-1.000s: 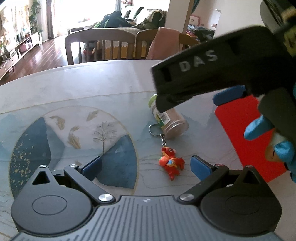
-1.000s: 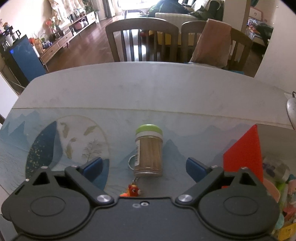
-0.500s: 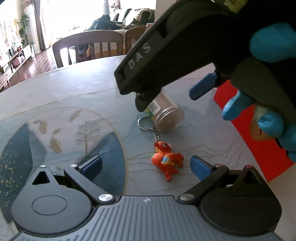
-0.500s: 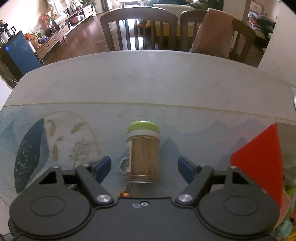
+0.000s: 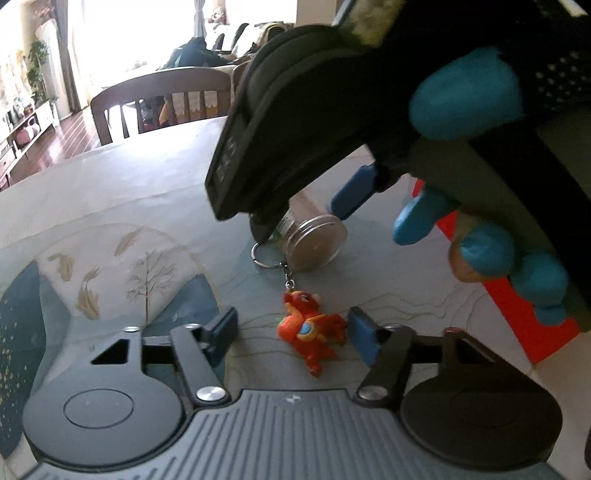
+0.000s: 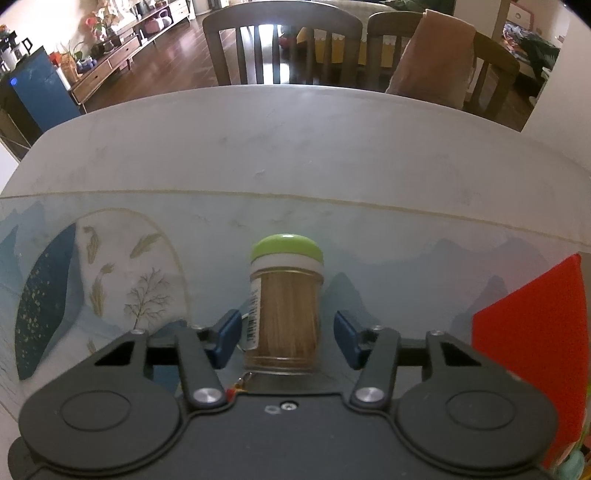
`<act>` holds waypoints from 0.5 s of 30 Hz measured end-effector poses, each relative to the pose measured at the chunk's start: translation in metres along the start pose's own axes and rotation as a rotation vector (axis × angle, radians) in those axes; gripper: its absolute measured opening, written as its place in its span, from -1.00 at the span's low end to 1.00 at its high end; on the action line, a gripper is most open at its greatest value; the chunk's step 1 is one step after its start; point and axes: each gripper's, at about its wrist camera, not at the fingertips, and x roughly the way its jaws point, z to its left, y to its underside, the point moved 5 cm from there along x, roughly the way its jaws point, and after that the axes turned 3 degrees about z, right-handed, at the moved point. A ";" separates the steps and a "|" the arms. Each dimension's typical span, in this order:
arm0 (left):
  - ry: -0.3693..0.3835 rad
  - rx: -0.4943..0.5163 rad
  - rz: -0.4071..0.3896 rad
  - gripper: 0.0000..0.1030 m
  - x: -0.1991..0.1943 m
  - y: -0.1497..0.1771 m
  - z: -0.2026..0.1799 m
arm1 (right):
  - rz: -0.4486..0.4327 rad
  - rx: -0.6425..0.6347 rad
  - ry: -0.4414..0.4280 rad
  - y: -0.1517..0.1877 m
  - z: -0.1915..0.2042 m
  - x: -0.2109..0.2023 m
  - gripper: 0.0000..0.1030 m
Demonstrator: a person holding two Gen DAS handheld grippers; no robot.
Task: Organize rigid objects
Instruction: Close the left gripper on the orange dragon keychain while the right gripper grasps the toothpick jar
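Domestic dining and living area. The bench (image 6: 295, 155) is a round dining surface under a printed landscape mat (image 6: 110, 295). At 12 o'clock stand wooden slat-back dining chairs (image 6: 282, 40), one at 1 o'clock draped with a pink cloth (image 6: 436, 51). At 10 o'clock, across dark wood flooring (image 6: 173, 66), a low sideboard (image 6: 107, 70) carries potted plants (image 6: 96, 26) and ornaments. In the left wrist view a sofa heaped with cushions (image 5: 229, 37) sits at 12 o'clock before a sunlit window (image 5: 129, 33).
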 end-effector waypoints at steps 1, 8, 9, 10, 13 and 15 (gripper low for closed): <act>0.006 0.003 -0.002 0.04 0.000 0.000 -0.001 | -0.001 0.000 0.001 0.000 0.000 0.001 -0.01; 0.016 0.020 0.003 -0.24 -0.001 -0.002 -0.004 | -0.016 -0.009 0.025 0.001 0.003 0.001 -0.19; 0.021 0.015 0.004 -0.25 -0.001 -0.002 -0.003 | -0.019 -0.007 0.025 0.001 0.003 0.000 -0.19; 0.025 0.010 0.007 -0.25 -0.001 -0.003 -0.002 | -0.020 -0.003 0.026 0.002 0.002 -0.001 -0.19; 0.031 -0.001 0.016 -0.26 -0.001 -0.003 0.002 | -0.026 0.011 0.028 0.003 -0.001 -0.008 -0.19; 0.036 -0.015 0.022 -0.27 -0.001 -0.004 0.004 | -0.029 0.023 0.024 0.005 -0.003 -0.015 -0.19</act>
